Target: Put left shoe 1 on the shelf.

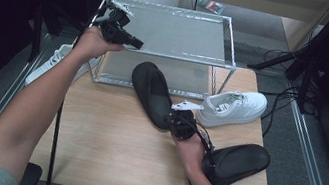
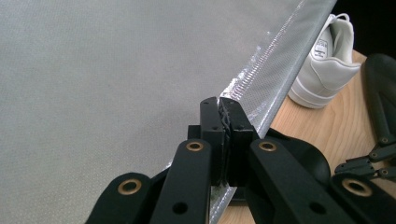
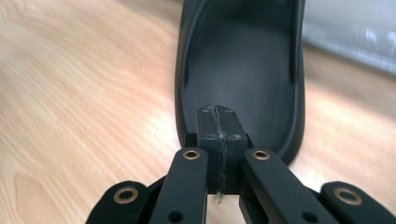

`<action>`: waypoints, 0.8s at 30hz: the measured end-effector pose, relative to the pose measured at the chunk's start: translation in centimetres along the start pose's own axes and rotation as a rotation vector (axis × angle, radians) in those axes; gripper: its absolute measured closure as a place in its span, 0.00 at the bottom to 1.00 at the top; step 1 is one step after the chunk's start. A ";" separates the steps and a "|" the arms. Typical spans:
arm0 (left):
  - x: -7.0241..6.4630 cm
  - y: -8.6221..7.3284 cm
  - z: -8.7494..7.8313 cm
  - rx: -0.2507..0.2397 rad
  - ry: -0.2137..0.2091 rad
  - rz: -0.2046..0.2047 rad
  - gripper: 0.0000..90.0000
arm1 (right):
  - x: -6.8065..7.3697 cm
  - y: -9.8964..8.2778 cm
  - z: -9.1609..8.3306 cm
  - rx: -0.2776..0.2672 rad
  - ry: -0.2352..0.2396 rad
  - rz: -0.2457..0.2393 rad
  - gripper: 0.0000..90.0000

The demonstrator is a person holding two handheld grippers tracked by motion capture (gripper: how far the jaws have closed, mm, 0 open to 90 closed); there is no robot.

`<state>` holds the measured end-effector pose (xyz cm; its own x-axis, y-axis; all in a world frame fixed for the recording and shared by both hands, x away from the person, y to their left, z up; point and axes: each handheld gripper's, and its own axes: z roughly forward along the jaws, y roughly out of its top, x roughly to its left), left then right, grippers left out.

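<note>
**Right tongs at the heel of the black slipper; long axis runs toward the rack**

The right tongs [image 1: 181,121] are pressed together with nothing between them, poised at the near end of the black slipper [image 1: 151,90], which lies flat on the surface [image 1: 107,149]. Its long axis runs straight away from the tongs toward the metal rack [image 1: 167,32]. The right hand is the nearer one. The left tongs [image 1: 122,35] are closed too, resting at the rack's front edge, well apart from the slipper. A grip on the slipper's heel rim would first require opening.
</note>
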<state>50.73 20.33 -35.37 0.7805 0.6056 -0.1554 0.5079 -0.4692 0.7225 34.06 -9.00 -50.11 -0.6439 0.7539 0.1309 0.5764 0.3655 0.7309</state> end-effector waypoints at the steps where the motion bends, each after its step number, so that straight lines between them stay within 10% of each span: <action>1: 0.1 -0.1 0.0 -0.004 -0.004 -0.001 1.00 | -0.1 -0.7 -0.1 0.014 -0.003 -0.003 1.00; 24: -0.3 0.4 0.0 0.031 0.019 0.012 1.00 | -0.6 -1.7 1.3 0.034 0.002 0.030 1.00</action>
<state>50.71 19.93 -35.05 0.7795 0.6120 -0.1337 0.5098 -0.4956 0.7032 34.11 -9.32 -52.30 -0.6269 0.7637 0.1541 0.6125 0.3609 0.7033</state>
